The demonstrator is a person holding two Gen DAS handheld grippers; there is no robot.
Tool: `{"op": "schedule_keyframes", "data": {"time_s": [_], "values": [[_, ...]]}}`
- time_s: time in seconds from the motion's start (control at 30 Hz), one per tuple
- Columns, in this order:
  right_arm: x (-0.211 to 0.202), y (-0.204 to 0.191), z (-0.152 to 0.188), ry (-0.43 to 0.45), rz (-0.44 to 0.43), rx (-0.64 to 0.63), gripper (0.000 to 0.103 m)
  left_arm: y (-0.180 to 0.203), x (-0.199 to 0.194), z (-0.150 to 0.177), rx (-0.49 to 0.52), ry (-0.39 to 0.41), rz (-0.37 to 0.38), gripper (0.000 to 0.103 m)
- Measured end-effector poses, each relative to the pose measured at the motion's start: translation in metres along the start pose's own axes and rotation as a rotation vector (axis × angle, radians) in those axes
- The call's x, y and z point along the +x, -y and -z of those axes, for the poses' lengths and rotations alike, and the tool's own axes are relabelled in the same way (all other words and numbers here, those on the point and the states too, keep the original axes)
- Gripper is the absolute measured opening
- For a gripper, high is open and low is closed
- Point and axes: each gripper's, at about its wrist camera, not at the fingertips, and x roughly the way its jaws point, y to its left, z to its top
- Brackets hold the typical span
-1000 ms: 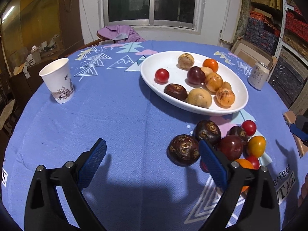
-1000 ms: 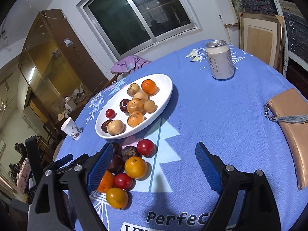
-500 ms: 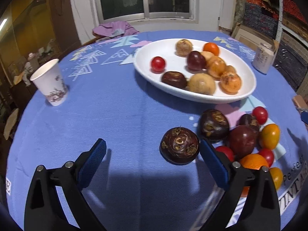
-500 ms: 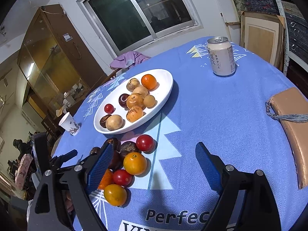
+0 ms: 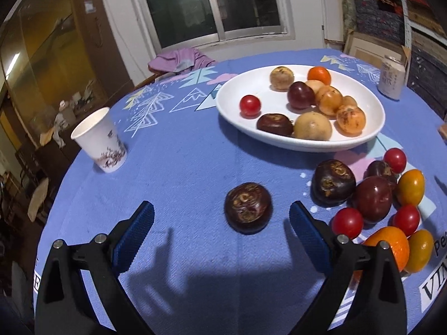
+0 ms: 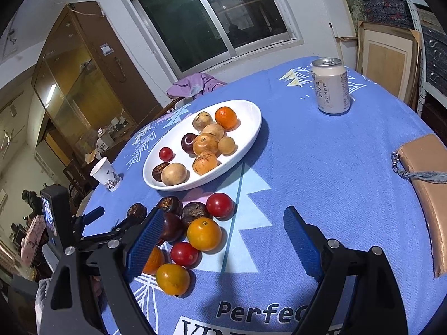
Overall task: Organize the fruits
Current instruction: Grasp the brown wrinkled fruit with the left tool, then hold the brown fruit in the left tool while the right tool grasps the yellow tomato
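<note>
A white oval plate (image 5: 371, 136) (image 6: 251, 136) in the middle of the blue tablecloth holds several fruits. Near the plate's front edge lies a loose cluster of red, yellow, orange and dark fruits (image 5: 374, 198) (image 6: 195, 231). One dark brown wrinkled fruit (image 5: 248, 207) (image 6: 136, 211) sits apart from the cluster, on the cloth just ahead of and between the blue pads of my left gripper (image 5: 222, 230), which is open and not touching it. My right gripper (image 6: 223, 237) is open above bare cloth, its left pad over the edge of the cluster. The left gripper (image 6: 95, 220) shows at the lower left of the right wrist view.
A paper cup (image 5: 99, 139) (image 6: 106, 173) stands at the table's left. A drink can (image 5: 390, 77) (image 6: 331, 85) stands behind the plate on the right. A tan pouch (image 6: 427, 184) lies at the right edge. A chair with purple cloth (image 5: 178, 60) is beyond the table.
In the left wrist view the dark wrinkled fruit has shifted from beside the right pad to between the pads, and the scene has rolled. The right wrist view barely changed.
</note>
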Motion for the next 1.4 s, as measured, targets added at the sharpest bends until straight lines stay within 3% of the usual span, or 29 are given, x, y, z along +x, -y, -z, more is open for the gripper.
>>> {"op": "schedule_keyframes", "data": {"time_s": [0.17,0.33,0.57,0.63,0.77,0.9,1.23,1.4], "values": [[0.002,-0.004,0.002,-0.010,0.007,-0.018,0.088,-0.003,0.009,-0.005,-0.027,-0.022,0.034,0.095],[0.000,-0.005,0.003,-0.002,0.005,-0.028,0.088,-0.010,0.020,-0.003,-0.063,-0.071,0.123,0.055],[0.002,-0.011,0.005,-0.009,0.009,-0.055,0.088,-0.007,0.026,-0.003,-0.065,-0.087,0.201,0.051],[0.003,-0.012,0.005,-0.009,0.011,-0.060,0.088,-0.005,0.029,-0.004,-0.062,-0.097,0.202,0.043],[0.004,-0.015,0.006,-0.012,0.016,-0.081,0.088,-0.010,0.029,-0.004,-0.085,-0.097,0.210,0.042],[0.004,-0.025,0.011,-0.022,0.015,-0.131,0.088,-0.013,0.021,-0.005,-0.085,-0.067,0.160,0.041],[0.017,-0.074,0.045,-0.111,0.019,-0.415,0.088,-0.029,0.009,-0.006,-0.138,-0.047,0.166,0.041],[0.019,-0.080,0.054,-0.133,0.029,-0.454,0.080,-0.024,0.008,-0.004,-0.122,-0.048,0.165,0.041]]}}
